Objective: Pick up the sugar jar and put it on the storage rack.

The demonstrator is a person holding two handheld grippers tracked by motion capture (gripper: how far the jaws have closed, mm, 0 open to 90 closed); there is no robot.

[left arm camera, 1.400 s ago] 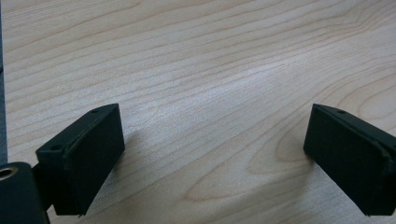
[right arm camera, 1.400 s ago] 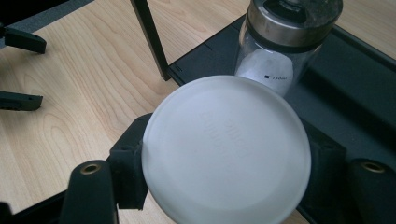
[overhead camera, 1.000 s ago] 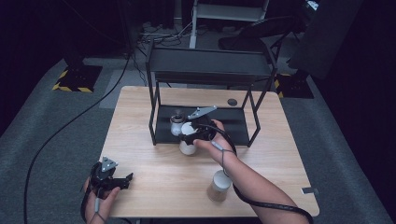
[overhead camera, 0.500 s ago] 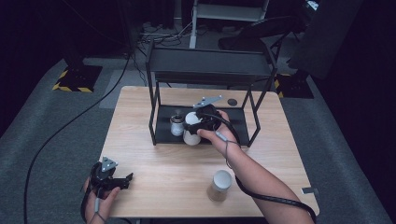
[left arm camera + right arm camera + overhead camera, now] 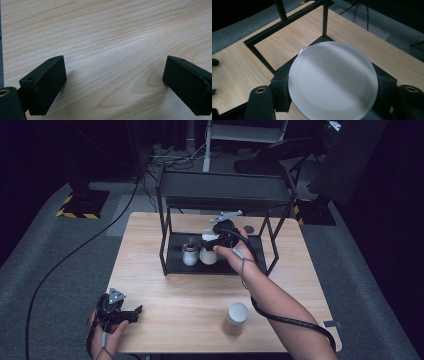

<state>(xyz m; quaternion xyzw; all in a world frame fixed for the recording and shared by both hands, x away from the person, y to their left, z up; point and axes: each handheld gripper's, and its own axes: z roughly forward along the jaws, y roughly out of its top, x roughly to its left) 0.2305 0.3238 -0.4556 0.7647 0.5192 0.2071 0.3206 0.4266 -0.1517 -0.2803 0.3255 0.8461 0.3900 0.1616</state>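
Between the right tongs (image 5: 332, 87), clamped from both sides, sits a jar with a white lid (image 5: 333, 81); in the right gripper view the frosted round lid hides nearly all of the black jaws. From above, the right tongs (image 5: 216, 241) hold this jar (image 5: 208, 251) at the front of the black rack (image 5: 225, 190), over its dark lower tray and just beside a smaller jar with a metal lid (image 5: 190, 254) that stands there. The step in hand looks like moving the jar in or out of the rack's lower level. To do it well, I would keep the jar upright and the grip firm on its sides, travel level under the rack's upper shelf, and steer wide of the neighbouring jar and the thin front posts, since a knock against either could twist the jar in the jaws. Any lift should wait until the lid is clear of the shelf.

The held jar is pale, short and round, with a flat, matt white lid wider than the pads gripping it; its contents cannot be made out.

Further out, a third jar (image 5: 235, 318) with a white lid stands alone near the front edge of the bench (image 5: 165, 285). The left tongs (image 5: 131, 313) rest low at the front left corner, jaws wide apart with only bare wood between them.
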